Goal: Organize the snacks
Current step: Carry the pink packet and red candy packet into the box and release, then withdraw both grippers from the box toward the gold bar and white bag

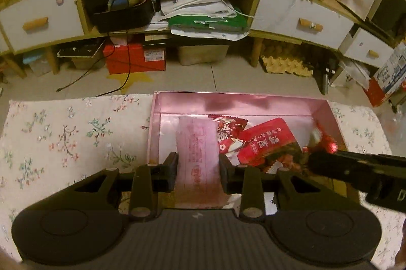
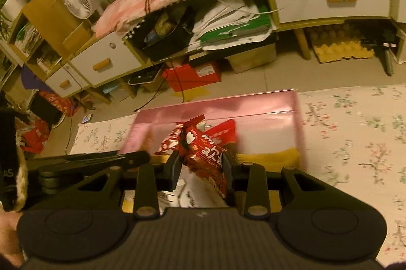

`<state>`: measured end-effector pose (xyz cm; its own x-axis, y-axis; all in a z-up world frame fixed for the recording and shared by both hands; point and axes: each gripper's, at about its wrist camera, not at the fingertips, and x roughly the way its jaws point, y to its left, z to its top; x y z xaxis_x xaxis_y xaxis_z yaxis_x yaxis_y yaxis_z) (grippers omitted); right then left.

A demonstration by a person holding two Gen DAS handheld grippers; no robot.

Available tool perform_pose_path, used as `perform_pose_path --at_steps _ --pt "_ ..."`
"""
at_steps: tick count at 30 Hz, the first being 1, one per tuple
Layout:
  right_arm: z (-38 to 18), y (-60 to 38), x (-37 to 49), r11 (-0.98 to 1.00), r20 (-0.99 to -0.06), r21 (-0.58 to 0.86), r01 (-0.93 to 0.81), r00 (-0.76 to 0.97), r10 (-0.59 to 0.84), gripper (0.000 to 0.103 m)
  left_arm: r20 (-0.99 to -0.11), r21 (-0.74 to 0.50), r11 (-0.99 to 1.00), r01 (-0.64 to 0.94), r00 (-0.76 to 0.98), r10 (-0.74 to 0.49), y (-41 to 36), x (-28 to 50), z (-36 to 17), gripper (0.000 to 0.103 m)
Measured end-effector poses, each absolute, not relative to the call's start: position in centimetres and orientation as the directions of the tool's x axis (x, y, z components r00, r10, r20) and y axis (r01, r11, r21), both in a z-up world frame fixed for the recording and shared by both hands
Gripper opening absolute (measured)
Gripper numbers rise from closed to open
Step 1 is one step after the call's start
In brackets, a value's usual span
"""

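Both grippers are over the pink box point(image 1: 162, 133), which sits on the floral-cloth counter point(image 1: 63, 138) and already has several snacks lying in it, among them a red pack point(image 1: 266, 140) near the middle. The left gripper point(image 1: 198, 168) has its fingers point(image 1: 172, 166) on either side of a pale pink packet point(image 1: 198, 143) that runs lengthwise down the box's left half; the pads look set against its edges, though whether they are pressing or have just let go is hard to say. The right gripper point(image 2: 203, 166) has its fingers point(image 2: 175, 166) clamped on a red snack bag point(image 2: 203, 155), carried tilted above the box's near edge with the far end of the bag pointing in over the snacks already inside. The step in hand looks like setting both items down in the box. To do it well, the pink packet should be lowered flat against the left wall so it takes up little room, and the fingers parted only once it rests on the bottom. The red bag is crinkly and will slide on the foil packs, so it is better carried to the bare right side of the box than dropped on the heap. The two grippers are close together, so each should lift clear without crossing the other
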<state>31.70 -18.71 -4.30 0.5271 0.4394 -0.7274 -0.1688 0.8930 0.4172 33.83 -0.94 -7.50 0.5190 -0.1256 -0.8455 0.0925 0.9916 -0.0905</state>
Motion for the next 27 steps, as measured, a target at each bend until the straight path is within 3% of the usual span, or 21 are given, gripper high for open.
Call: perform_pose_path --at_steps 4,10,12,16,27 --pt "-4.4 -17.7 32.1 0.890 -0.728 0.418 -0.179 0.520 0.447 0.032 -0.833 -0.085 0.992 0.098 0.539 -0.124 -0.8 33.3 -7.0 0.059" --pt "-5.0 -16.7 32.4 0.874 -0.718 0.455 -0.169 0.510 0.473 0.035 -0.823 -0.110 0.991 0.069 0.552 -0.130 1.2 32.3 -5.9 0.061" --pt "-5.0 -16.4 32.3 0.869 -0.712 0.468 -0.163 0.512 0.480 0.041 -0.819 -0.134 0.990 0.054 0.556 -0.141 2.1 31.7 -5.3 0.061" --pt "-4.3 -16.8 31.7 0.851 -0.690 0.503 -0.149 0.525 0.499 0.041 -0.813 -0.164 0.986 0.032 0.561 -0.153 4.2 30.4 -4.3 0.061" --pt "-2.3 -18.4 27.5 0.883 -0.737 0.457 -0.102 0.512 0.441 0.041 -0.829 -0.224 0.975 -0.001 0.526 -0.190 7.4 24.4 -3.6 0.061"
